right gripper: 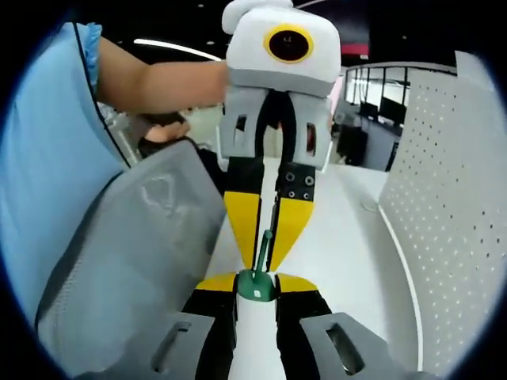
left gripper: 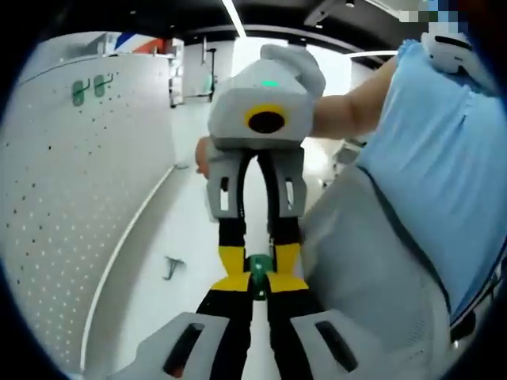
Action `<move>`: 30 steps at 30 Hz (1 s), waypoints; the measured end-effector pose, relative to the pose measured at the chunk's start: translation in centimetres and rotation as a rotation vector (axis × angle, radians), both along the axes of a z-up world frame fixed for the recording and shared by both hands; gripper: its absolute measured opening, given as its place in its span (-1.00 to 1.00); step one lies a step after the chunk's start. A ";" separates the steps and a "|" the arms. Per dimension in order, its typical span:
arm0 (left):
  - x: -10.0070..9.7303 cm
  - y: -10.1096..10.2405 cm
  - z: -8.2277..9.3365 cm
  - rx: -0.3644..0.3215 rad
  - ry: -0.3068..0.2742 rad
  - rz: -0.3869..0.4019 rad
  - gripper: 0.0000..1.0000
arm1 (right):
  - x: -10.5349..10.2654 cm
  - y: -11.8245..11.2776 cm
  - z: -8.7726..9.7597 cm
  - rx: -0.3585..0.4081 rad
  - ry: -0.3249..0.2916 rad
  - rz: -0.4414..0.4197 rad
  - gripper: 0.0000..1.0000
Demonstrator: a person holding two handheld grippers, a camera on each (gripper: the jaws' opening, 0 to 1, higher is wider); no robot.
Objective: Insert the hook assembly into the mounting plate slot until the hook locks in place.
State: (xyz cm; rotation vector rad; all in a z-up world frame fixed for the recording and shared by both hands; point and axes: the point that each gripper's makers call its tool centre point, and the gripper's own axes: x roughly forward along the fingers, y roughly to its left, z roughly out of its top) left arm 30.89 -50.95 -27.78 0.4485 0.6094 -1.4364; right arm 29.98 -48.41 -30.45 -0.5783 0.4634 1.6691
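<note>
A small green hook assembly [left gripper: 257, 269] hangs in mid-air between my two grippers, which face each other tip to tip. In the left gripper view my left gripper [left gripper: 260, 283] is shut on it from below, and the right gripper [left gripper: 259, 255] meets it from above. In the right gripper view my right gripper [right gripper: 257, 283] is shut on the hook's green base [right gripper: 256, 287], and the left gripper [right gripper: 267, 244] pinches its thin stem. The white perforated mounting plate [left gripper: 79, 198] stands upright to one side, apart from the hook.
Two green hooks [left gripper: 89, 87] sit high on the plate. A loose metal hook [left gripper: 173, 267] lies on the white table [left gripper: 190, 229] near the plate's foot. The person's blue shirt and grey apron [left gripper: 372, 261] crowd the other side. The plate [right gripper: 451, 206] borders the table [right gripper: 348, 229].
</note>
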 end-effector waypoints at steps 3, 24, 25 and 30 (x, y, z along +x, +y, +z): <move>0.1 0.0 -0.2 0.011 -0.010 0.001 -0.86 | 0.0 -0.1 -0.2 -0.009 0.005 -0.004 -0.68; -0.3 -0.5 -1.1 0.069 -0.032 -0.037 -0.89 | -0.4 -0.3 -0.6 -0.054 0.023 0.011 -0.68; -0.4 -0.5 -1.2 0.072 -0.034 -0.038 -0.89 | -0.4 -0.3 -0.7 -0.056 0.024 0.011 -0.68; -0.4 -0.7 -1.3 0.082 -0.052 -0.044 -0.88 | -0.4 -0.4 -0.7 -0.061 0.029 0.008 -0.68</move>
